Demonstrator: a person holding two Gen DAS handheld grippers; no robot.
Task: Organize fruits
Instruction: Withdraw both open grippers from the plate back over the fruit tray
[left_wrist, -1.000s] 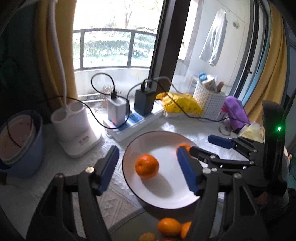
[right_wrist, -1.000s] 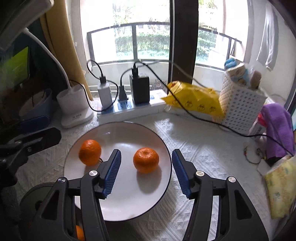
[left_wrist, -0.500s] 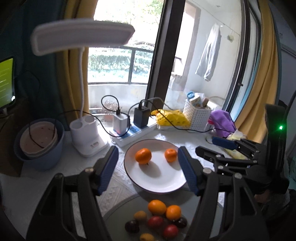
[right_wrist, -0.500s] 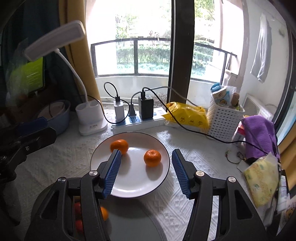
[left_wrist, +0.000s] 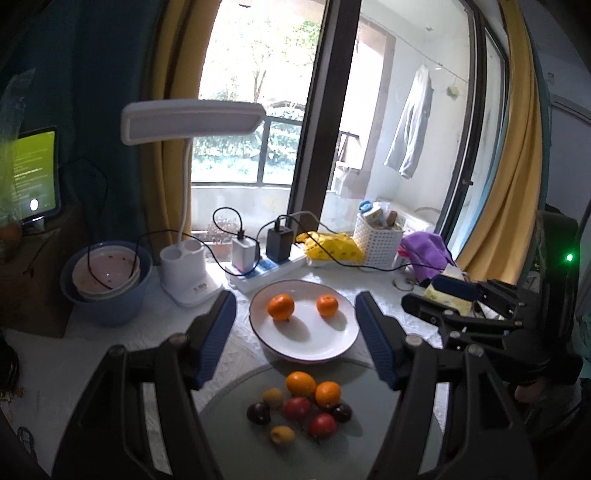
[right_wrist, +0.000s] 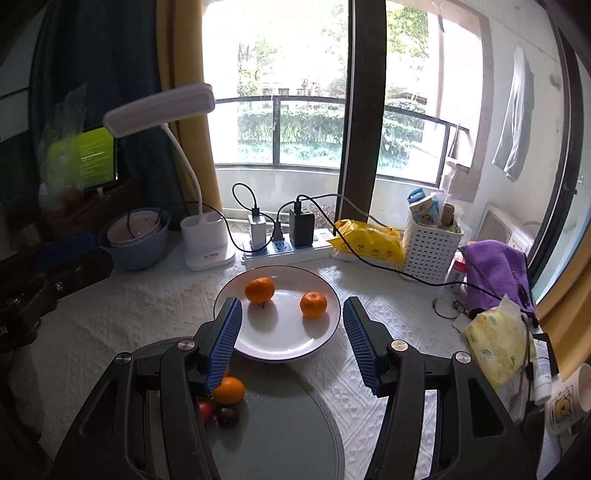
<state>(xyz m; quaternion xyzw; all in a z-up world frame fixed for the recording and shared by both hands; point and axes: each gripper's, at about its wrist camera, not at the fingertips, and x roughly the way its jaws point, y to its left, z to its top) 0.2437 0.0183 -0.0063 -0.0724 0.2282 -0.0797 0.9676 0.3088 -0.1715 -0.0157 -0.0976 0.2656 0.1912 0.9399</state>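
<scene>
A white plate (left_wrist: 310, 349) holds two oranges (left_wrist: 281, 307), one on the left and one on the right (left_wrist: 327, 305); the plate also shows in the right wrist view (right_wrist: 284, 347) with both oranges (right_wrist: 313, 304). Nearer me, a grey round tray (left_wrist: 236, 450) carries several mixed fruits: oranges (left_wrist: 300, 383), red ones (left_wrist: 322, 425), dark ones and small yellow-brown ones. My left gripper (left_wrist: 295, 343) is open and empty, raised above tray and plate. My right gripper (right_wrist: 291, 343) is open and empty, raised over the plate's near edge.
A white desk lamp (left_wrist: 184, 273), a power strip with chargers and cables (left_wrist: 269, 267), a blue bowl stack (left_wrist: 107, 280), a yellow bag (left_wrist: 332, 249), a white basket (left_wrist: 376, 240), a purple cloth (right_wrist: 495, 269) and tissue packs (right_wrist: 495, 343) ring the white-clothed table.
Both grippers have pulled back and up from the plate, so the grey tray of fruits has come into view. Both stay open and empty.
</scene>
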